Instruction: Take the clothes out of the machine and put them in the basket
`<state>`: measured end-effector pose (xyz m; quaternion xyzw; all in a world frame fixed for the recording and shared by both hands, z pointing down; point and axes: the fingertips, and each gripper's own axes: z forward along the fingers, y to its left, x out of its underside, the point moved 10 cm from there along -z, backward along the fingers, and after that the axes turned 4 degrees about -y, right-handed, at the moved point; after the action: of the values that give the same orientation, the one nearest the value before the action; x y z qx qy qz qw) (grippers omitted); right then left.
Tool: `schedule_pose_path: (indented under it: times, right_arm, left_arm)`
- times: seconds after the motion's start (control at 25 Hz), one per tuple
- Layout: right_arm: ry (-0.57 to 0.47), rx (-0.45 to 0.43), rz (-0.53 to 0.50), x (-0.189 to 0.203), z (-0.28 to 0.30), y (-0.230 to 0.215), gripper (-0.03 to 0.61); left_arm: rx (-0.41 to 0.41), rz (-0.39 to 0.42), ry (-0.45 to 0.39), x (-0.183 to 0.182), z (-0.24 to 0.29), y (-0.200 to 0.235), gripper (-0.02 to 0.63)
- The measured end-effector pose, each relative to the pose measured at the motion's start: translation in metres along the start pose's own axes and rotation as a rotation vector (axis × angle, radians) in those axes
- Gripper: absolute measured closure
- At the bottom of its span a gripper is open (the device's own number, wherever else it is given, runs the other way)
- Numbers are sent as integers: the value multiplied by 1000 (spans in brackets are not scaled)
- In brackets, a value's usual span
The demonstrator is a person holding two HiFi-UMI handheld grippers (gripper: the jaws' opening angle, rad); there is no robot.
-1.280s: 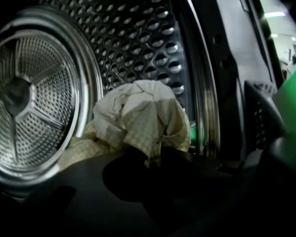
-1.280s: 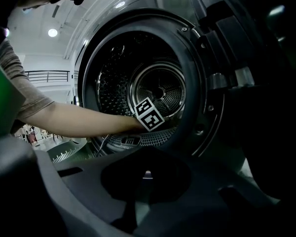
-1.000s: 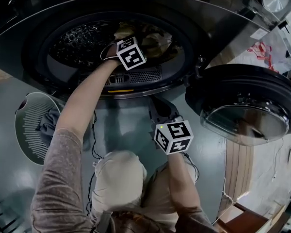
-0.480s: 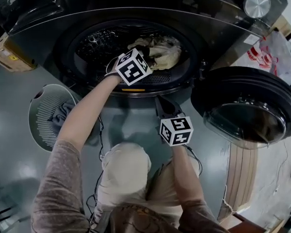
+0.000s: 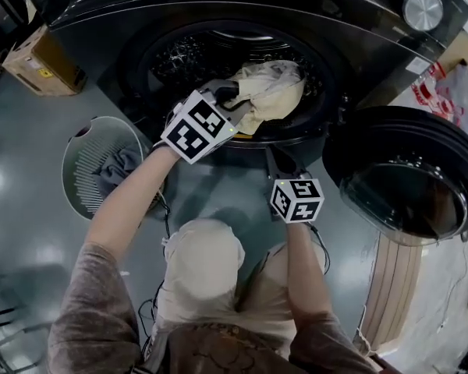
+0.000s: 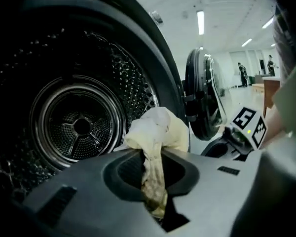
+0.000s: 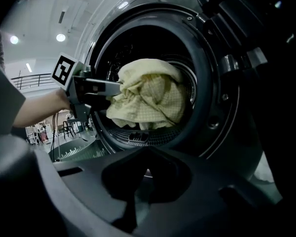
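A pale yellow checked cloth (image 5: pixel 273 92) hangs bunched at the mouth of the dark machine drum (image 5: pixel 187 53). My left gripper (image 5: pixel 230 100) is shut on one end of it. In the left gripper view the cloth (image 6: pixel 155 132) runs down between the closed jaws (image 6: pixel 155 181). The right gripper view shows the same cloth (image 7: pixel 148 95) held up in the opening by the left gripper (image 7: pixel 96 90). My right gripper (image 5: pixel 279 166) hangs below the drum rim, shut (image 7: pixel 143 174), with nothing in it. The round slatted basket (image 5: pixel 82 158) stands on the floor at the left.
A grey garment (image 5: pixel 117 166) lies in the basket. The round machine door (image 5: pixel 405 178) stands swung open at the right. A cardboard box (image 5: pixel 39 61) sits at the upper left beside the machine. The person's knees (image 5: pixel 203 263) are just in front of the machine.
My left gripper has drawn back from deep in the drum to its mouth, bringing the yellow cloth with it. The right gripper has stayed where it was.
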<state>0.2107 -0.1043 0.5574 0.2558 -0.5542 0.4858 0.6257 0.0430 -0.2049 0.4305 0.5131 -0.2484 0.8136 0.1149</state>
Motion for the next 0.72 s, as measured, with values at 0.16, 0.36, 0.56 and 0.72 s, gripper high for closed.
schedule_pose_path:
  times: [0.16,0.36,0.56,0.72]
  right_arm:
    - [-19,-7,27,0,-2,-2,581]
    - [-26,-23,49,-1,3,-2,581]
    - [-10,-47,49,3,11,6,581]
    - [-2,-98,32,1,22,32,581]
  left_arm:
    - [-42,-45,-32,1,-37,-8,564]
    - [-108,-102,-93,0,-87,-15,565]
    - [-189,-94,-128,-11,-140,-18,565]
    - [-277,-100,-164,-19,-196,-15,565]
